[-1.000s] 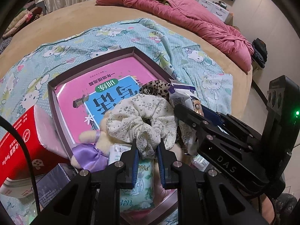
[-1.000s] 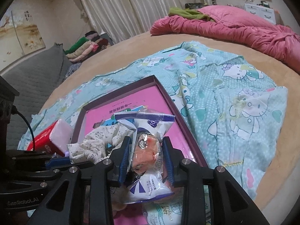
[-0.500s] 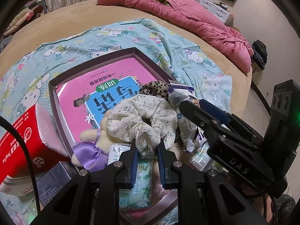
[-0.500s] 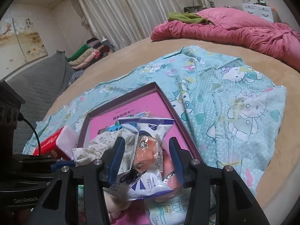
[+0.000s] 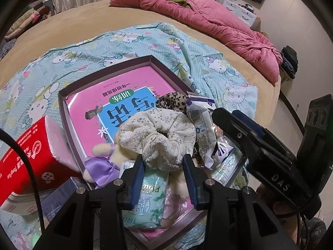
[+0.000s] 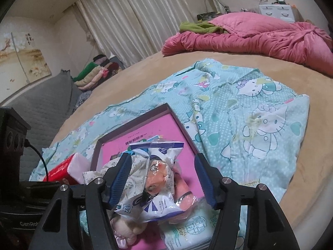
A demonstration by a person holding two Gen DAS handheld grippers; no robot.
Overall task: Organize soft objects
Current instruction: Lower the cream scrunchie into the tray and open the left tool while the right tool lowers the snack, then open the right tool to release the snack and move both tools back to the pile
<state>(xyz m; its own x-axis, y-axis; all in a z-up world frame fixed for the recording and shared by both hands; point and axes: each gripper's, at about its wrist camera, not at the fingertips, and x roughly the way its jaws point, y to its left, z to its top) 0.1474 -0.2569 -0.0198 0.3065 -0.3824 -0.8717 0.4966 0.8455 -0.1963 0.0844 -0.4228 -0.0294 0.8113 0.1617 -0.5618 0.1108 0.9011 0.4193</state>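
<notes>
A purple-walled box (image 5: 62,108) holds a pink book (image 5: 124,95) and a pile of soft things. A cream floral scrunchie (image 5: 158,137) lies on top, with a leopard scrunchie (image 5: 172,102) behind it. My left gripper (image 5: 163,166) is open, its jaws either side of the cream scrunchie's near edge. A plush toy with a purple bow (image 5: 100,166) and a green tissue pack (image 5: 145,200) lie under it. My right gripper (image 6: 160,179) is open around a white and blue snack bag (image 6: 158,179), which rests on the pile; the bag also shows in the left wrist view (image 5: 201,129).
A red tissue box (image 5: 25,158) stands left of the purple box. A Hello Kitty sheet (image 6: 260,120) covers the tan bed. A pink quilt (image 6: 260,35) lies at the far side. The bed edge drops off at right. A grey couch (image 6: 41,104) stands at left.
Both grippers have opened. The right jaws let go of the snack bag, which now rests on the pile. The left jaws let go of the cream scrunchie.
</notes>
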